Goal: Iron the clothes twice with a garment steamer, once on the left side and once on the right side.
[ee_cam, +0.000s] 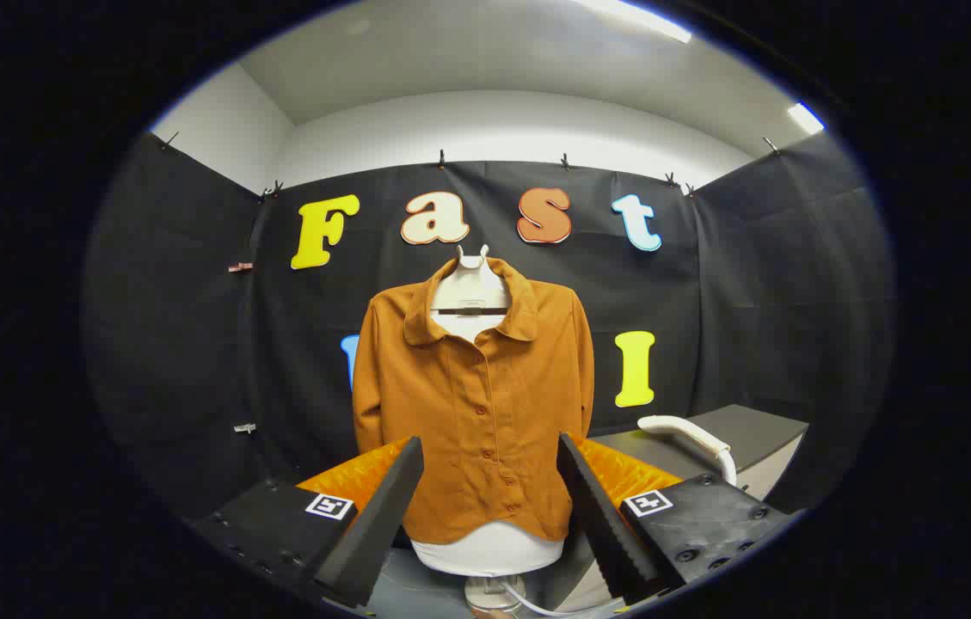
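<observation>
Hidden from me: the lower stand of the mannequin (485, 550) drops out of sight between my fingers, and I can just make out a thin cord curling near its base
Hard to make out: the garment steamer (691, 436), I see a pale curved handle on the grey table (752, 430) off to the right, with its lower end tucked behind my right finger block
Also unclear: small clips on the black cloth wall (175, 344), too small for me to say more
Gripper pose: I have the gripper (489, 507) level and facing the shirt head-on, fingers reaching forward and slightly upward
Fingers: spread wide apart, nothing between them that they touch, I am holding nothing
Shirt: the orange-brown button shirt (476, 404) hangs on the mannequin straight ahead, beyond the fingertips, collar open, buttons running down the middle, hem framed between my two fingers
Sleeves: both hang straight down the sides
Steamer versus shirt: well apart, steamer lies right of the shirt and lower
</observation>
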A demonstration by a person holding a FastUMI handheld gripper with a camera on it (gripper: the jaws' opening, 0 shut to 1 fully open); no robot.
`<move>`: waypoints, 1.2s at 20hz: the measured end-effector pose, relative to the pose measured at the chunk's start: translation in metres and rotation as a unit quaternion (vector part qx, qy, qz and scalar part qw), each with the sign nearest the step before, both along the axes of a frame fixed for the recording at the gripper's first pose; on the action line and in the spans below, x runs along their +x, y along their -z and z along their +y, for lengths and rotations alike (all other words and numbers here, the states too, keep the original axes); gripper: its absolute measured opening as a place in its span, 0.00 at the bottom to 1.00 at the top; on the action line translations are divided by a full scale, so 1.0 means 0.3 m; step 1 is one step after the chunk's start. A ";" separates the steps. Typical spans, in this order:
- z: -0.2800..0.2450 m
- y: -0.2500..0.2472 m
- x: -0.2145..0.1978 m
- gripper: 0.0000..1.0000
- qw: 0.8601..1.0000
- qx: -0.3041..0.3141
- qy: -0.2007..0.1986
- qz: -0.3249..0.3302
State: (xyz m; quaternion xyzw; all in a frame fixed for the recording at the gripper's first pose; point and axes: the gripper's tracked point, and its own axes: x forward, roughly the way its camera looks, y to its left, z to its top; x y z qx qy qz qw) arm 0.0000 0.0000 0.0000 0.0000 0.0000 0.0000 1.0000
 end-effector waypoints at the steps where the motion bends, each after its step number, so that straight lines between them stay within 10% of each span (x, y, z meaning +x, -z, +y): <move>1: -0.005 0.001 0.001 0.98 1.000 0.000 0.003 0.001; 24: 0.002 -0.014 -0.059 0.98 1.000 -0.005 0.010 0.000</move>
